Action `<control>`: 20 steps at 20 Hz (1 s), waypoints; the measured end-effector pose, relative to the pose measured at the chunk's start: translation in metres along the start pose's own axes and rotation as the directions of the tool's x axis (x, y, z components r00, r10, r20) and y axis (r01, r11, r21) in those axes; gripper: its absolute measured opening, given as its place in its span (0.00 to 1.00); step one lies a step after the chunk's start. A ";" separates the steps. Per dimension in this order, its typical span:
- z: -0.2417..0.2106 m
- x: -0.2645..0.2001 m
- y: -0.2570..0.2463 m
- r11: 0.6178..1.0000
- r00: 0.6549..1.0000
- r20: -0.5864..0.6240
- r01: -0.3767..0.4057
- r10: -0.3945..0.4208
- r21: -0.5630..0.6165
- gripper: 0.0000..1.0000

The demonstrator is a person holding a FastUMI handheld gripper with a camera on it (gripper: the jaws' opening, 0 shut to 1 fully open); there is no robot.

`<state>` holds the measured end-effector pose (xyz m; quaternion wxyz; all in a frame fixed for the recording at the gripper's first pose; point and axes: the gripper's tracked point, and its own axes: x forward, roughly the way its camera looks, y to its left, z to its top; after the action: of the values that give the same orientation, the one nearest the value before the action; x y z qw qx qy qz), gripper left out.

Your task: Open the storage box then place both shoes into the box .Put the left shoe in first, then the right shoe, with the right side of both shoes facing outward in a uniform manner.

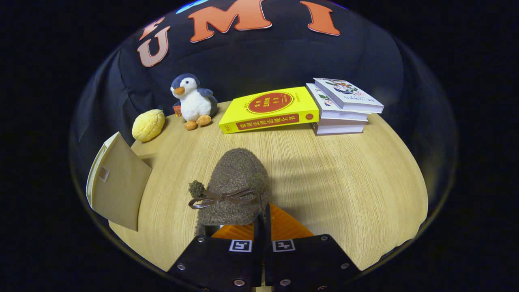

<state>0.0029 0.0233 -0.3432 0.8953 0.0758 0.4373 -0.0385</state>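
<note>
A brown fuzzy shoe (237, 182) with a dark ribbon bow across its top points away from me, toe toward the books. My gripper (262, 221) is shut on the shoe's near rim, the two fingers pressed close together with the fuzzy edge between them. The shoe's heel end is hidden behind the fingers. The beige storage box (117, 184) stands to the left of the shoe, near the table's left edge, with a flat tan face turned toward me. I cannot tell from here whether the box is open.
On the wooden table (344, 182), beyond the shoe, lie a thick yellow book (269, 109) and a stack of white books (342, 109). A plush penguin (194, 101) and a yellow bun-shaped toy (148, 125) sit at the far left.
</note>
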 end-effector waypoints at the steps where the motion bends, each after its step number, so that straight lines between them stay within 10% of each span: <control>1: 0.004 -0.006 0.007 1.000 1.000 0.005 0.004 -0.004 0.006 0.04; 20: 0.071 -0.081 0.211 1.000 0.995 0.103 -0.003 0.006 -0.026 0.04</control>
<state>0.0369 0.2196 -0.2145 0.9176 0.0631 0.3908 -0.0348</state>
